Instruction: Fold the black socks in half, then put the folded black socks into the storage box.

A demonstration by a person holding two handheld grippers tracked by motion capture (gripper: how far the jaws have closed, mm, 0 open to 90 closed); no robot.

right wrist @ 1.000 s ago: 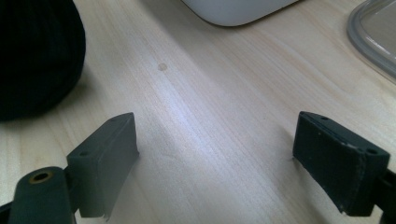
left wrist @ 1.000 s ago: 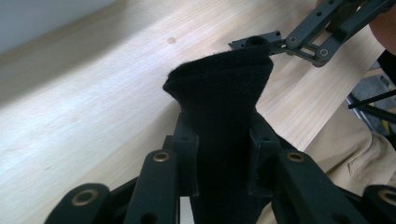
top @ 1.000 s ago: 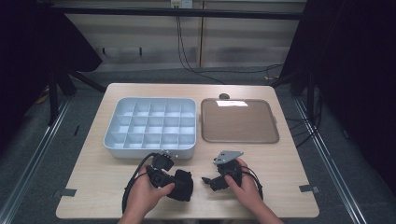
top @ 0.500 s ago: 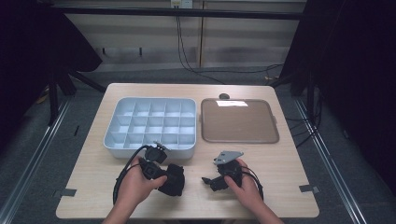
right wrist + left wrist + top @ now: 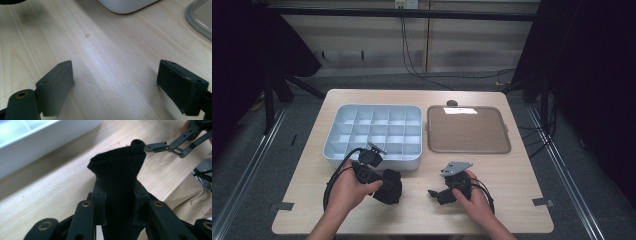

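Since a second ago our left gripper (image 5: 388, 192) has drifted left, jaws clamped on the sock (image 5: 119, 167) near the tray (image 5: 374, 131); right gripper (image 5: 115, 87) gapes. We should lift it cleanly.

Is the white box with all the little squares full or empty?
Empty. The white box shows bare compartments in the high view; the black cloth is outside it, pinched in the left gripper.

From my remote station I see a light wooden table (image 5: 522, 200) on a grey carpeted floor (image 5: 257, 165), with metal rails (image 5: 242, 185) along both sides. Black curtains (image 5: 592, 75) flank a pale panelled wall (image 5: 362, 35), where dark cables (image 5: 412, 55) hang down to the floor.
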